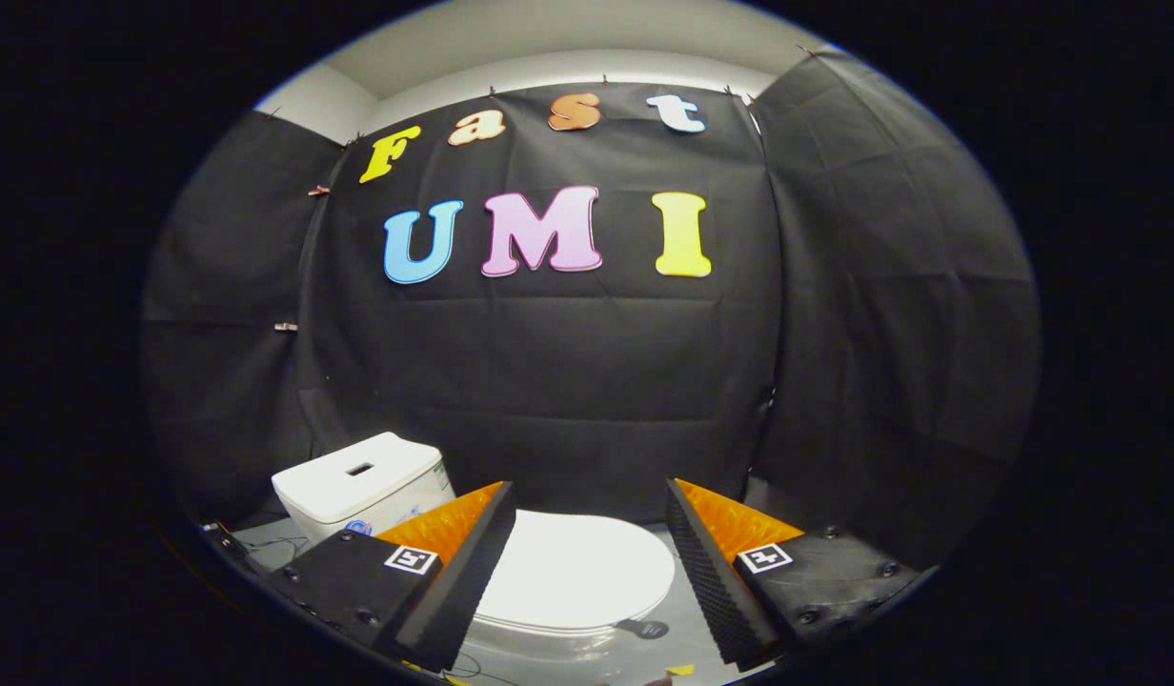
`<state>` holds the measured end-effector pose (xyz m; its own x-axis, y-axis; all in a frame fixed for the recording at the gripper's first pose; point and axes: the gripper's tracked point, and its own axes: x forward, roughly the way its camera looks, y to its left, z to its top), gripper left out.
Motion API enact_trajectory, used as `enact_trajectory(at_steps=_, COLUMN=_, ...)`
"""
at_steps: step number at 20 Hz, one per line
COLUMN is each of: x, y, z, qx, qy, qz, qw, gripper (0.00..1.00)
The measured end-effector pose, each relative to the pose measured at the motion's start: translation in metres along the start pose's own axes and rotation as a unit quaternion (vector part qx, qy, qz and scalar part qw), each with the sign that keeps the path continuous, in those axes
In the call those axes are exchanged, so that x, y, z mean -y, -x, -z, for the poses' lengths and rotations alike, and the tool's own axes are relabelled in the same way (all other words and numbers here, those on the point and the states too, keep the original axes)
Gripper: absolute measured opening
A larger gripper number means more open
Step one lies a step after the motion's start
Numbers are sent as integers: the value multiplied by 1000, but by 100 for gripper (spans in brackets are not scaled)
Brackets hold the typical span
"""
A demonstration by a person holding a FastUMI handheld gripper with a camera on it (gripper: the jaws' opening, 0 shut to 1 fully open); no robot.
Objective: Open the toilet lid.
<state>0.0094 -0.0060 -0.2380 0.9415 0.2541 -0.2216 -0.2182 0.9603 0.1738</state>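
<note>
Your gripper (pixel 587 572) hangs above the toilet, tilted a little down, jaws wide apart and holding nothing. The lid (pixel 573 572) lies flat and closed, just ahead between them, with the tank (pixel 358 481) behind it to the left. The smooth lid may slip if you catch only its rim.

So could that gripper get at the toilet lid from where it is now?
Probably yes: the gripper is open, the closed toilet lid lies flat just ahead between its fingers, and nothing sits between them.
</note>
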Motion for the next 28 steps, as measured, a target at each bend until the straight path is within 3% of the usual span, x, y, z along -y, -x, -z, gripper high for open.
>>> enact_trajectory(at_steps=5, x=47, y=-15, z=71, qx=-64, qy=-93, qz=-18, qw=993, gripper=99)
enact_trajectory(at_steps=10, x=89, y=-31, z=135, qx=-135, qy=-192, qz=-28, qw=972, gripper=98)
enact_trajectory(at_steps=14, x=127, y=-35, z=201, qx=-197, qy=-285, qz=-5, qw=938, gripper=99)
enact_trajectory(at_steps=21, x=144, y=-39, z=271, qx=-235, qy=-421, qz=-18, qw=876, gripper=99)
enact_trajectory(at_steps=23, x=139, y=-42, z=286, qx=-246, qy=-447, qz=-28, qw=860, gripper=99)
enact_trajectory(at_steps=26, x=132, y=-53, z=312, qx=-267, qy=-458, qz=-31, qw=847, gripper=98)
enact_trajectory(at_steps=28, x=129, y=-67, z=311, qx=-273, qy=-490, qz=-37, qw=827, gripper=97)
